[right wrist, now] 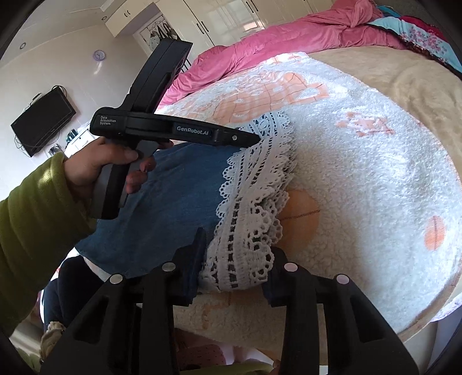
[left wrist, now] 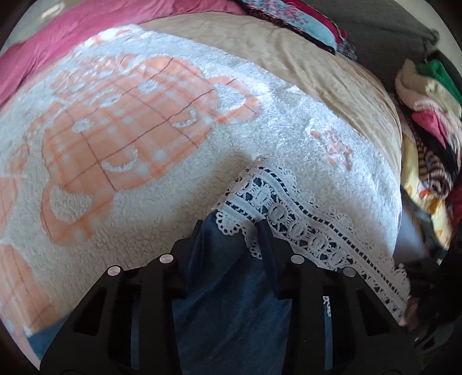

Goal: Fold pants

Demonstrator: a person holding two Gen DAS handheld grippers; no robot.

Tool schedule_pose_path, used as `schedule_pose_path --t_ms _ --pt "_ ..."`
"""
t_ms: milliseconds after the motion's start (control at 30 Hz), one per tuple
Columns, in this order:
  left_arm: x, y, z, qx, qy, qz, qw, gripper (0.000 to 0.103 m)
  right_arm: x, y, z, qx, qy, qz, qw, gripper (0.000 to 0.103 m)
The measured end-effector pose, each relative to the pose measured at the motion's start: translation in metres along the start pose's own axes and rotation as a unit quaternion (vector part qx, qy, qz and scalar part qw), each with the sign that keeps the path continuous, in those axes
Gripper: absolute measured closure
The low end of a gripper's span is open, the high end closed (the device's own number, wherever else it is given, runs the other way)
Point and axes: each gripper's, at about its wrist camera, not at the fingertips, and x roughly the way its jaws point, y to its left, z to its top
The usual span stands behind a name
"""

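Observation:
Blue denim pants [left wrist: 231, 303] with a white lace hem [left wrist: 288, 207] lie on a fluffy white and orange blanket [left wrist: 130, 129]. In the left wrist view the left gripper [left wrist: 231, 228] is shut on the hem, with denim and lace bunched between its fingers. The right wrist view shows the same pants [right wrist: 179, 196] and their lace hem [right wrist: 254, 202] near the bed's front edge. There the right gripper [right wrist: 238, 248] is shut on the near end of the lace. The left gripper [right wrist: 254, 140] pinches the far end, held by a hand [right wrist: 95, 164] in a green sleeve.
The blanket [right wrist: 361, 173] covers a beige bed sheet [left wrist: 317, 63]. A pink duvet [right wrist: 260, 49] is heaped at the far side. A pile of folded clothes [left wrist: 427, 101] stands to the right of the bed. A wall television [right wrist: 43, 121] and white wardrobes [right wrist: 225, 14] are behind.

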Motion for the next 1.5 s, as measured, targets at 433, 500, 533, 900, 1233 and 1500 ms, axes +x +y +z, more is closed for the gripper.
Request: schedule_pose_path --t_ms 433,500,533,900,1233,1500 --pt "-0.024 0.010 -0.010 -0.032 -0.048 -0.016 0.9982 0.096 -0.005 0.022 0.017 -0.037 -0.016 0.008 0.999 0.077" --pt "-0.037 0.015 -0.012 -0.040 -0.062 -0.024 0.9970 0.096 -0.007 0.035 0.021 -0.052 -0.022 0.014 0.998 0.077" --pt "-0.042 0.017 -0.013 -0.044 -0.067 -0.025 0.9964 0.096 -0.007 0.039 0.023 -0.057 -0.024 0.017 0.998 0.077" --pt "-0.123 0.090 -0.072 -0.137 -0.163 -0.052 0.9756 0.096 0.022 0.125 0.045 -0.162 -0.022 0.060 0.985 0.077" --pt "-0.178 0.177 -0.183 -0.304 -0.240 -0.025 0.9215 0.085 0.104 0.217 0.006 -0.291 0.059 0.067 0.953 0.075" --pt "-0.239 0.161 -0.265 -0.336 -0.274 0.037 0.9003 0.060 0.108 0.238 -0.009 -0.315 0.089 0.137 0.935 0.046"
